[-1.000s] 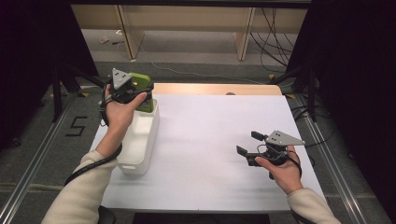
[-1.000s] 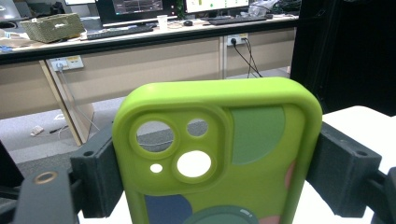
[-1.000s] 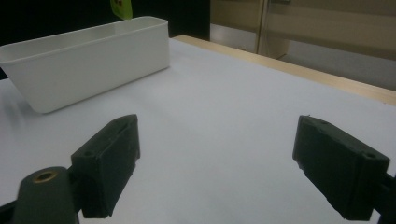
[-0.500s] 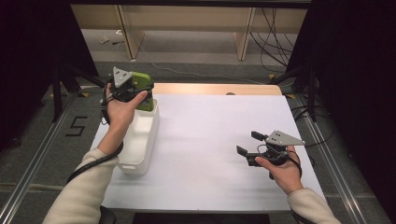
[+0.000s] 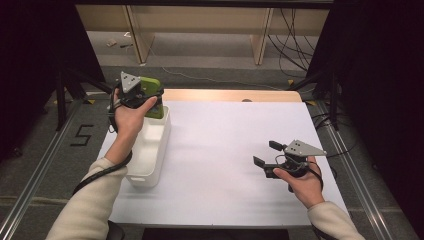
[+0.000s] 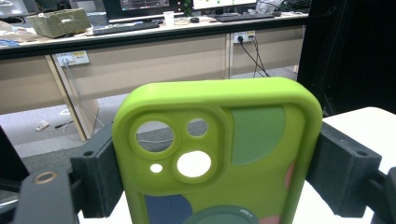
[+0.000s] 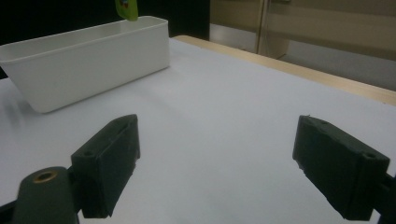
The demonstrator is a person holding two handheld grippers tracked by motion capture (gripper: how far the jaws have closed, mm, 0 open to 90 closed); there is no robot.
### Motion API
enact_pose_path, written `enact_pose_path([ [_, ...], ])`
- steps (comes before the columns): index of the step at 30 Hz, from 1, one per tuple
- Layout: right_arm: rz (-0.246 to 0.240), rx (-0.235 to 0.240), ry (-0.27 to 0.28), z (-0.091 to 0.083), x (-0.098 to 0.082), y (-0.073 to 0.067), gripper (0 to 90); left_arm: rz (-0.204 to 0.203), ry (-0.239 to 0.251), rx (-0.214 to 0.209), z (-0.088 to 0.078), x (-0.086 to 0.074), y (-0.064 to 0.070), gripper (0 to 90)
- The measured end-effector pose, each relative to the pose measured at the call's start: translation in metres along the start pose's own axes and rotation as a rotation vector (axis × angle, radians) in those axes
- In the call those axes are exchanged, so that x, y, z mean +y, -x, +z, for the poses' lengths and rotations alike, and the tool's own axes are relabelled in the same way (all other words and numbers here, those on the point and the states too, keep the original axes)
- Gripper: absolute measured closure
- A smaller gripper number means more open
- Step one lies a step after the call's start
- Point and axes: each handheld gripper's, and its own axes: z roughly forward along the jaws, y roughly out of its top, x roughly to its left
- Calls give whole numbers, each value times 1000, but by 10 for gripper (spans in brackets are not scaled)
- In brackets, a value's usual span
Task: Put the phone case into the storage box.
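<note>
A lime-green phone case [image 6: 219, 154] with camera cut-outs and coloured patches stands between the jaws of my left gripper [image 6: 219, 175], which is shut on its two sides. In the high view the case [image 5: 151, 96] is held above the far end of a long white bin [image 5: 147, 150] at the table's left. My right gripper [image 5: 266, 155] rests low over the white table at the right, jaws wide open with nothing between them; its own view shows both pads [image 7: 109, 163] spread over bare table, the bin [image 7: 88, 56] farther off and the case's lower end [image 7: 127, 9] over its far rim.
The white sheet [image 5: 225, 150] covers the table, with a wooden strip [image 5: 230, 95] along the far edge. Dark frame posts stand at both sides. Beyond the table are desks, cables and a grey floor.
</note>
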Motion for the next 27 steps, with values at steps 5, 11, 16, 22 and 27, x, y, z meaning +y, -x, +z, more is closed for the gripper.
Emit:
enact_pose_path([
  [5,0,0,0,0,0,0,159,-2,-4,2,2,-1,-1,158],
  [11,1,-1,1,0,0,0,159,-6,-6,3,3,-1,-2,158],
  [16,0,0,-1,0,0,0,159,-9,-6,5,4,-1,-2,158],
  [22,2,1,1,0,0,0,159,-9,-8,2,6,-1,-2,158],
  [27,2,0,2,0,0,0,159,-9,-10,3,8,-2,-3,158],
])
